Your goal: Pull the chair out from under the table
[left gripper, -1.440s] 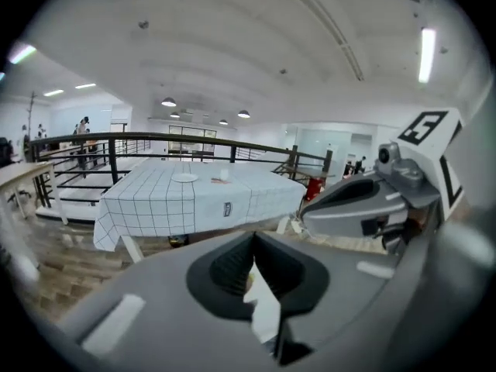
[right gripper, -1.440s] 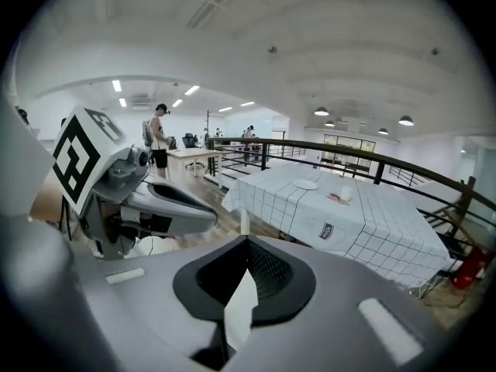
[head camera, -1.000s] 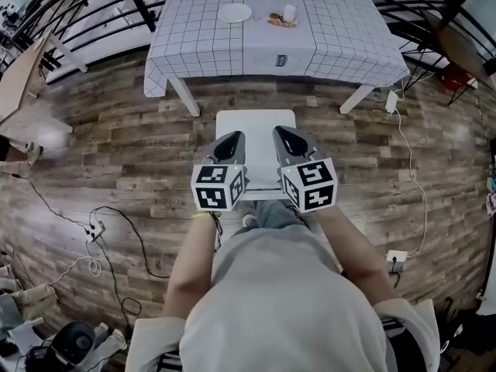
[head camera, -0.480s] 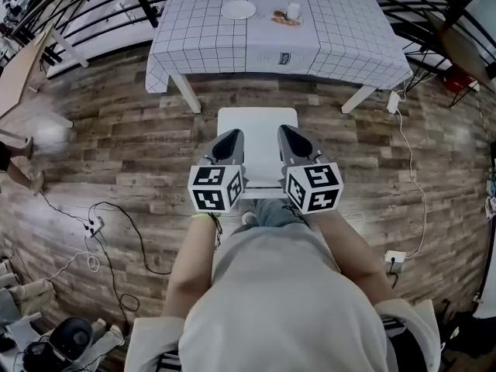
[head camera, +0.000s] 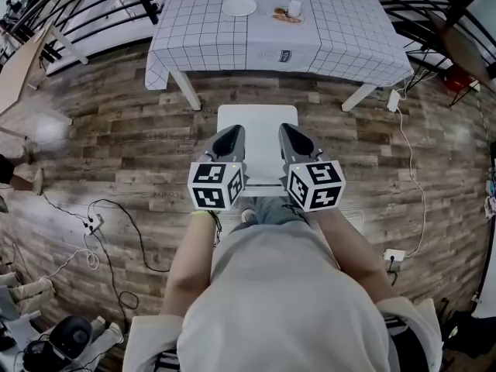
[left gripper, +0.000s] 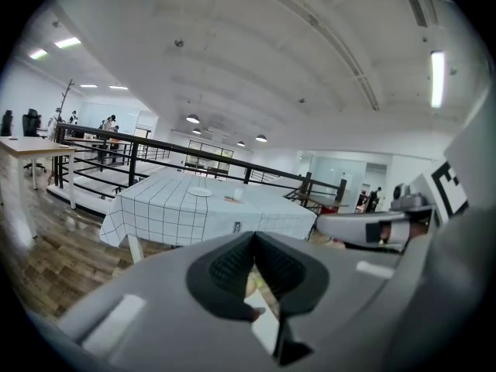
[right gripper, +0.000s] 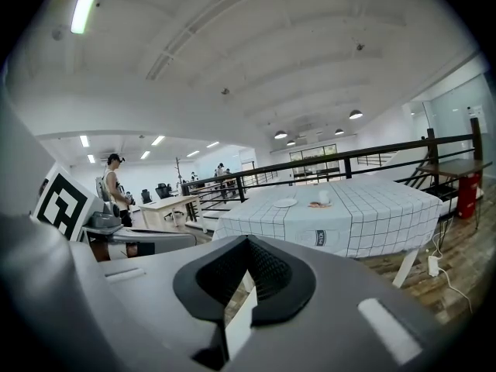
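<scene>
Left gripper (head camera: 231, 133), right gripper (head camera: 289, 130) shut, seemingly empty, tips over chair (head camera: 257, 142) seat; table (head camera: 225, 46) just beyond.

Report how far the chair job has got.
Done: the chair stands clear of the table, bare floor between them. In hand: nothing; left claw and right claw are shut above it. Left: apparently nothing but withdrawing.

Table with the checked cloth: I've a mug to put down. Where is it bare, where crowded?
The table with the white checked cloth is bare along its near edge, below the round white plate, and across its right side beyond the small white cup. Crowded: farther back in the middle, where plate, cup and an orange-brown item sit together.
</scene>
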`<move>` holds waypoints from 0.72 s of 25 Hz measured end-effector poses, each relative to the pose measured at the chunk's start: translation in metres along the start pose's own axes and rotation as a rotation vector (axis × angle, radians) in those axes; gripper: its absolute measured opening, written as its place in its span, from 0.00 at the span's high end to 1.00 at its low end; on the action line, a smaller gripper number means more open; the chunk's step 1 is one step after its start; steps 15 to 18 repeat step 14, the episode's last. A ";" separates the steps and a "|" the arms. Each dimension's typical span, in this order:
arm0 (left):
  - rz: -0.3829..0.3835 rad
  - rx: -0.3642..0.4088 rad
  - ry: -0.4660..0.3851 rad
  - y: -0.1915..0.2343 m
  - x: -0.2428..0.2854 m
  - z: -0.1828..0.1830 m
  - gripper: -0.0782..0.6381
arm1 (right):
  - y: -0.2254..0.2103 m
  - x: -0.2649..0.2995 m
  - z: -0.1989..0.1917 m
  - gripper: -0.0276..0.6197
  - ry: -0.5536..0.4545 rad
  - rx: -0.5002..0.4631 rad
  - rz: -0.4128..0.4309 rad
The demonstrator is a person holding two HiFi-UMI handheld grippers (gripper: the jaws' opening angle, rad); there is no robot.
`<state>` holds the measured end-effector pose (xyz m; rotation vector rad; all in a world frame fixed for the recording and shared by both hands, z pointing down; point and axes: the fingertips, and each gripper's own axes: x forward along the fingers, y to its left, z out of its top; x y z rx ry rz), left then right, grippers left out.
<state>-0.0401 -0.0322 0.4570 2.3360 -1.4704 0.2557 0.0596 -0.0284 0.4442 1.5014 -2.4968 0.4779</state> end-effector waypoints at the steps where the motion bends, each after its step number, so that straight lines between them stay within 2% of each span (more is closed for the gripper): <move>1: -0.001 0.001 0.000 -0.001 0.000 0.000 0.88 | 0.000 0.000 0.000 0.96 0.000 -0.001 0.001; 18: -0.005 0.002 0.008 -0.001 0.004 -0.001 0.88 | -0.002 -0.001 0.004 0.96 -0.011 -0.007 -0.007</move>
